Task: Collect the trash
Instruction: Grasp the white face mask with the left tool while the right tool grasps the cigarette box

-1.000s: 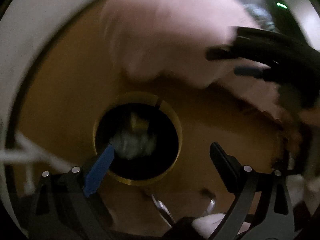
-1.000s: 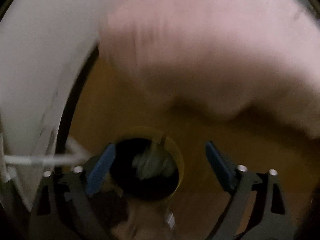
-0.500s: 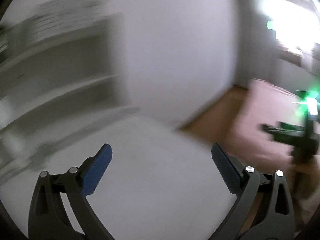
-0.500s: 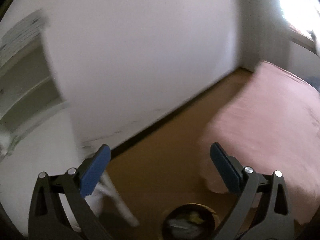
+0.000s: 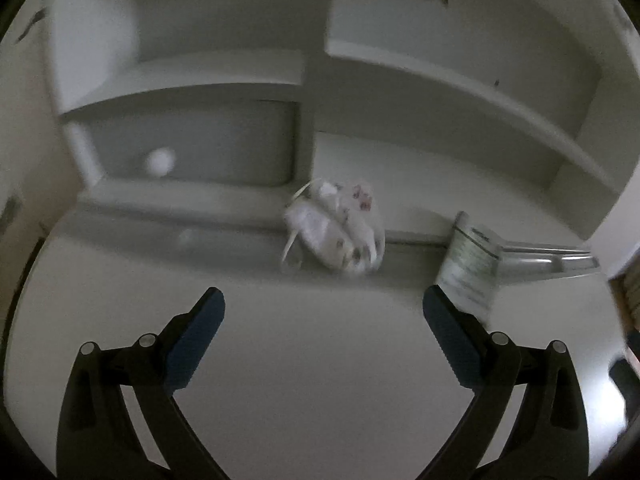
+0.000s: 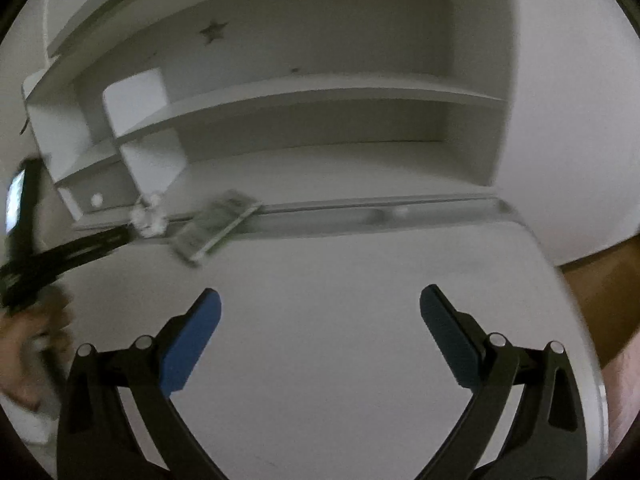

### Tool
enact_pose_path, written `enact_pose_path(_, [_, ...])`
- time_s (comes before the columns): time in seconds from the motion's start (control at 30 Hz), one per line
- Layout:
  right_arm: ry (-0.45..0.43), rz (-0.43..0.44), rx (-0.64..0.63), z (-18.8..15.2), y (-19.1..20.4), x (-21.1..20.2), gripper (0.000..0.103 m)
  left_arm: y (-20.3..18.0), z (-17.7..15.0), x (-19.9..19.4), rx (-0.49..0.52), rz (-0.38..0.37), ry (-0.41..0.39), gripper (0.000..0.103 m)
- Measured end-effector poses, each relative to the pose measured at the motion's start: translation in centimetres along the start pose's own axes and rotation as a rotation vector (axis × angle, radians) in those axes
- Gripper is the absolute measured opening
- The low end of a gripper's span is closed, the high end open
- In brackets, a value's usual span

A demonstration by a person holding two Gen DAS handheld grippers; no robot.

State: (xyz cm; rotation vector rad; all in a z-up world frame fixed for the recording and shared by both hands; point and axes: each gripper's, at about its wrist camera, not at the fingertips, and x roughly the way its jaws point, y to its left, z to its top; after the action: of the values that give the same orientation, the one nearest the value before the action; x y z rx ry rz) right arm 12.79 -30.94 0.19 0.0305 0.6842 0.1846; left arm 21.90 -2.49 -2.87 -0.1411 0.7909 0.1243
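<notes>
Two tools, both w/ jaws spread wide and nothing between them. Left tool (image 5: 322,312) hangs over the white tabletop (image 5: 320,360), pointing at the back edge. There a crumpled white wad (image 5: 336,228) w/ reddish and dark spots lies against the low ledge at the foot of the shelf unit (image 5: 460,92), a thin white strip hanging off its left side. Right of the wad, apart from it, a packet (image 5: 472,268) w/ green print and a clear end lies partly over the ledge, just beyond the left tool's right fingertip. Small drawer w/ round white knob (image 5: 160,162) sits left of the wad, under the lower left shelf.

Right tool (image 6: 320,308) also over the tabletop, further right; nothing lies near its tips. In its view the wad (image 6: 148,220) and packet (image 6: 216,228) are far off to the upper left, and the left tool's black frame (image 6: 64,258) reaches in from the left edge toward the wad, a hand (image 6: 32,340) blurred below it. Brown floor (image 6: 600,300) shows past the tabletop's right edge. Both views motion-blurred, so the packet's print can't be read.
</notes>
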Motion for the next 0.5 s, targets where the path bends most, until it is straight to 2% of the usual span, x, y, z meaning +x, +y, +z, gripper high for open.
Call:
enact_pose_path(0.07, [0.015,0.004,-0.003,1.0,1.3,1.6,0.096,-0.8,1.3,2.3,0.027,0.006,0.015,0.096])
enact_pose_path(0.1, [0.024,0.004,-0.002,1.5,2.0,2.3,0.096,-1.0,1.9,3.2,0.041,0.012,0.022,0.088])
enact_pose_path(0.13, [0.034,0.009,-0.001,1.9,2.4,3.0,0.096,-1.0,2.2,4.1,0.052,0.01,0.035,0.07])
enact_pose_path(0.17, [0.038,0.014,0.001,2.0,2.5,3.0,0.096,-0.9,2.4,5.2,0.054,-0.013,0.076,0.059])
enact_pose_path(0.2, [0.043,0.017,0.004,2.4,2.8,3.4,0.096,-0.9,2.6,5.1,0.044,-0.034,0.073,0.051])
enact_pose_path(0.23, [0.05,0.021,0.011,2.9,3.3,4.2,0.096,-0.8,2.7,4.9,0.047,-0.053,0.064,0.029])
enact_pose_path(0.27, [0.057,0.025,0.014,3.1,3.5,4.5,0.096,-0.7,2.7,4.8,0.049,-0.088,0.075,0.028])
enact_pose_path(0.3, [0.069,0.035,0.014,3.3,4.3,4.9,0.096,-0.4,2.6,4.5,0.041,-0.114,0.079,0.022])
enact_pose_path(0.33, [0.081,0.045,0.001,3.8,5.5,5.8,0.096,-0.2,2.5,3.9,0.039,-0.12,0.071,0.022])
enact_pose_path(0.5, [0.114,-0.015,-0.058,5.8,10.5,9.8,0.096,2.1,1.4,-0.8,0.042,-0.054,-0.03,0.022])
